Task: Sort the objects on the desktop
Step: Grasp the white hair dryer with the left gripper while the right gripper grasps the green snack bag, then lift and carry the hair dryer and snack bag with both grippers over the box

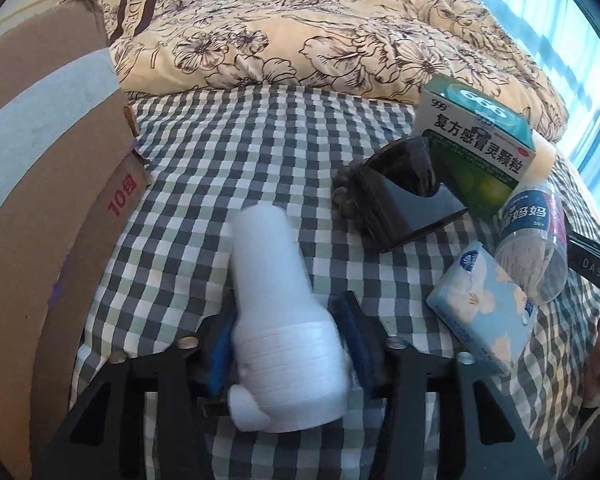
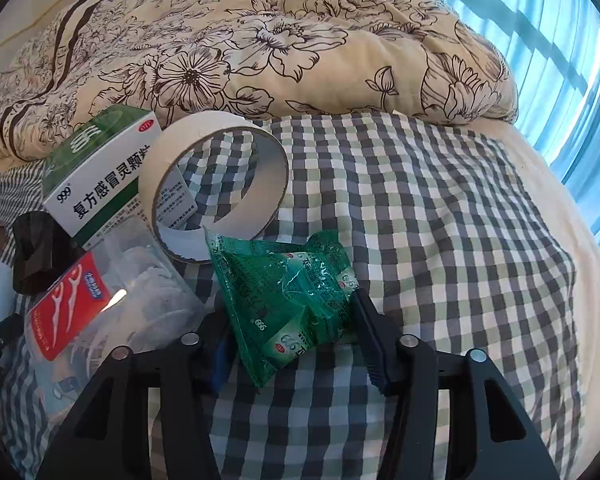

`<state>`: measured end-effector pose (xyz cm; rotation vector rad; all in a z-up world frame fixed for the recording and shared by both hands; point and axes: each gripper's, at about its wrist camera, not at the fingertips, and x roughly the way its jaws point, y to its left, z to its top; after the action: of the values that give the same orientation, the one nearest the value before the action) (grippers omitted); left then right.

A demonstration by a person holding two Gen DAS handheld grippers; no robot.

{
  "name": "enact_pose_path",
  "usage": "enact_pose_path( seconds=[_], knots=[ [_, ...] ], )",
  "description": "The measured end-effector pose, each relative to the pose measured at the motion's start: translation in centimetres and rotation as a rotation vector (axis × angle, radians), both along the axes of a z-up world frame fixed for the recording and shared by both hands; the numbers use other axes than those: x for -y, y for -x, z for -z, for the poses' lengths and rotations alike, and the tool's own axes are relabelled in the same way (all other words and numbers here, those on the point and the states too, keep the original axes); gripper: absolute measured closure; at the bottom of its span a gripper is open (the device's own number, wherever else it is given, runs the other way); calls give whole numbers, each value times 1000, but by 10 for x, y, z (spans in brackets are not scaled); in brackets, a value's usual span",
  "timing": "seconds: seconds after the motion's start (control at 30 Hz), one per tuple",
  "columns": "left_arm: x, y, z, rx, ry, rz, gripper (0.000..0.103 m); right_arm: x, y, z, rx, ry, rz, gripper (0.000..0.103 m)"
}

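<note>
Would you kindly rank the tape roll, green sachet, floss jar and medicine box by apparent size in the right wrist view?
1. Floss jar, though nearness to the camera inflates it.
2-4. Tape roll, green sachet and medicine box look too alike to rank; the box is also partly hidden.

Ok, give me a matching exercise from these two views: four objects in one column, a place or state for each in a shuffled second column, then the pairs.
Objects:
1. white foam piece
2. green sachet
3. tape roll
4. tissue pack

Places or states:
A. leaning against the medicine box
B. between the right gripper fingers
C. lying flat on the checkered cloth, by the floss-pick jar
D. between the left gripper fingers

Pairs: 1-D, 2-B, 3-A, 4-C
</note>
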<state>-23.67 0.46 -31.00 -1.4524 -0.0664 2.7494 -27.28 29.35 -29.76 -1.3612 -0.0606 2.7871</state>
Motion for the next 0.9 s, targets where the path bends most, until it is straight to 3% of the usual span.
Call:
enact_pose_path(
  seconds=[0.17, 0.4, 0.9],
  knots=[
    [-3, -7, -3, 2, -8, 28, 55, -3, -7, -4, 3, 6, 16, 61],
    [-3, -21, -22, -10, -15, 25, 55, -11, -29, -25, -18, 34, 28, 65],
    [-2, -85, -122, -151, -30, 38, 55, -1, -117, -130, -163, 102, 25, 65]
  ],
)
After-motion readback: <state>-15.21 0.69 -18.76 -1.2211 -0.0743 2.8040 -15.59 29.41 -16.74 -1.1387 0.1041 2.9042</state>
